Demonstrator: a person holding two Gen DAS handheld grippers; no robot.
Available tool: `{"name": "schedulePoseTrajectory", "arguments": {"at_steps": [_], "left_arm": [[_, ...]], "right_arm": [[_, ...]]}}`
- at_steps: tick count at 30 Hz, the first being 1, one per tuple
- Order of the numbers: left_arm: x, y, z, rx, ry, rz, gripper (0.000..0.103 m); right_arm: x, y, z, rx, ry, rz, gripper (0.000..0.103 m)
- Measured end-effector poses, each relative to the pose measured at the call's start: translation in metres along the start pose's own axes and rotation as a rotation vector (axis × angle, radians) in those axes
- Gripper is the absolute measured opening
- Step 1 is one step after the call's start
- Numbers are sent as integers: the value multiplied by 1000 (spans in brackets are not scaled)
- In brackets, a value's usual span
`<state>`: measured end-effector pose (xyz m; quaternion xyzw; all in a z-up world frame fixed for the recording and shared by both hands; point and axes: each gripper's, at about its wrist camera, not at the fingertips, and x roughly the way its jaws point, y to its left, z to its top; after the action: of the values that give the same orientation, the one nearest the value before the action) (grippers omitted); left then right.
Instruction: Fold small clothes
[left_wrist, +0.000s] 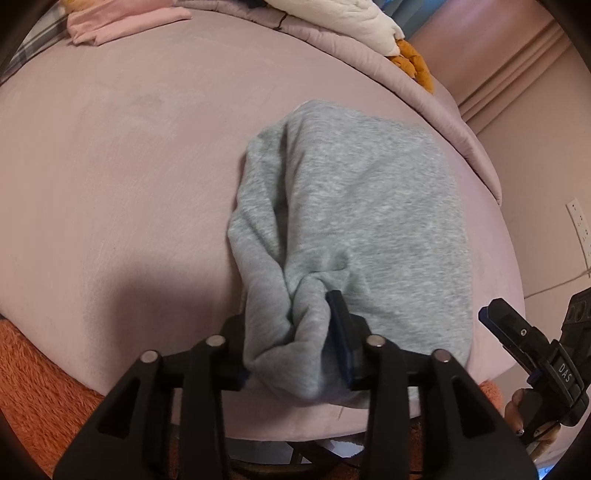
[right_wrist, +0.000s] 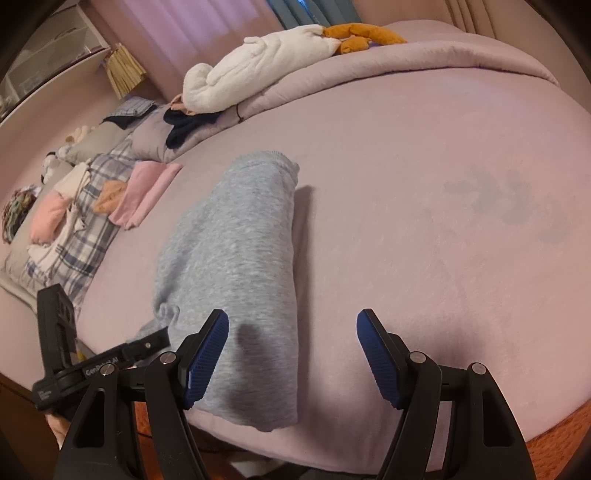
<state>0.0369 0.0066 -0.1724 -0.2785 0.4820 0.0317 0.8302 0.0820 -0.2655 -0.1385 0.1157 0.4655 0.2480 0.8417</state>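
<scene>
Two grippers | left gripper (left_wrist: 295, 354): bunched grey garment (left_wrist: 354, 229) between its jaws, grip loosening | right gripper (right_wrist: 291, 354): open, empty, lower centre | advice: release only once fold lies flat on bed (right_wrist: 443, 221)

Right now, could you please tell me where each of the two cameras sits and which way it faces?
Left wrist view: on the left gripper, looking down along its jaws at the grey garment bunched between them on the bed; the right gripper and some fingers show at lower right.
Right wrist view: on the right gripper, jaws wide apart, looking across the bed toward folded pink clothes and a white soft toy.
Both views share the grey garment, the bed, the toy and the other gripper.
</scene>
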Motion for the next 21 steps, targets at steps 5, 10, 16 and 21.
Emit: {"name": "schedulePoseTrajectory", "arguments": {"at_steps": [5,10,16,21], "left_arm": [[-9,8,6,-8,10,-33,59],[-28,11,19,-16,-52,-105,85],[-9,7,19,-7,20,-203,93],[22,-4,10,40,94,-226,93]], "right_arm": [[2,2,5,4,9,19,72],[7,6,12,9,4,47,84],[30,16,17,-14,57,68,84],[47,24,15,-48,97,68,84]]}}
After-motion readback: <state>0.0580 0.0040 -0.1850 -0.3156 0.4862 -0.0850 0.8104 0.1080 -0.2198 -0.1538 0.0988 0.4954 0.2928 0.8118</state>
